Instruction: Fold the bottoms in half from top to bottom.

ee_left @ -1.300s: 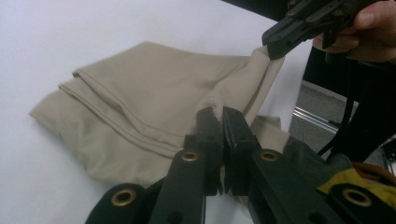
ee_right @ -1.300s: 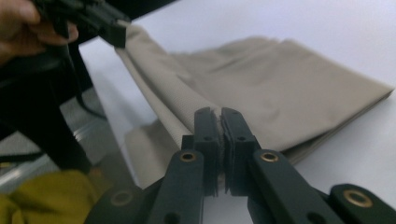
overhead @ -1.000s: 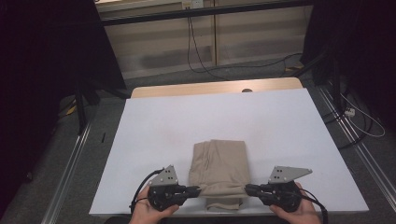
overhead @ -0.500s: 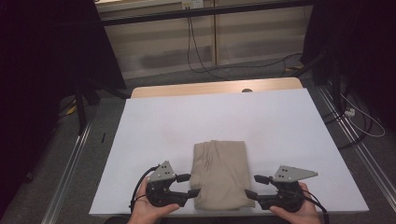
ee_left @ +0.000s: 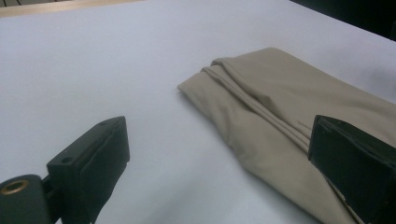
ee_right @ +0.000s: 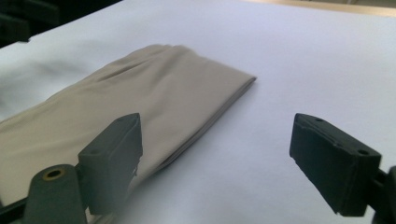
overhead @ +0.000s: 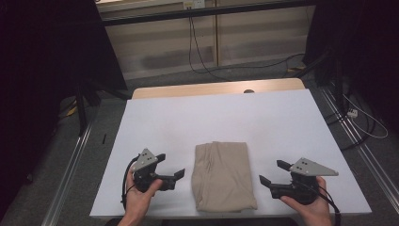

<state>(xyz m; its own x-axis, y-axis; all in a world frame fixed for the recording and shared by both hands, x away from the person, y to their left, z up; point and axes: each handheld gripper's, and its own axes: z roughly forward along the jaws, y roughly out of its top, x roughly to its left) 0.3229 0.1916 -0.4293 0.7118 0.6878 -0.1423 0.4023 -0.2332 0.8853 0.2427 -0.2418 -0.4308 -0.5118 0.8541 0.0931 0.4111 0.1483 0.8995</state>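
A folded beige cloth (overhead: 223, 175) lies flat near the front edge of the white table top (overhead: 216, 117). My left gripper (overhead: 170, 165) sits just left of the cloth, a small gap away, its jaws having just been opening with nothing between them. My right gripper (overhead: 275, 172) sits just right of it, also freshly opened and empty. In the left gripper view the cloth (ee_left: 289, 116) lies ahead past the right jaw, the left gripper (ee_left: 219, 154) over bare table. In the right gripper view the cloth (ee_right: 154, 93) stretches behind the left jaw, the right gripper (ee_right: 217, 154) wide.
The white sheet covers a wooden table whose far edge (overhead: 216, 88) shows bare wood. Metal rails (overhead: 70, 174) run along both sides on the floor. Cables (overhead: 202, 47) trail across the floor behind, with dark stands at the far left and right.
Both grippers let go of the cloth's front corners and drew outward, left one leftward, right one rightward. Their jaws opened. The cloth stays folded flat.
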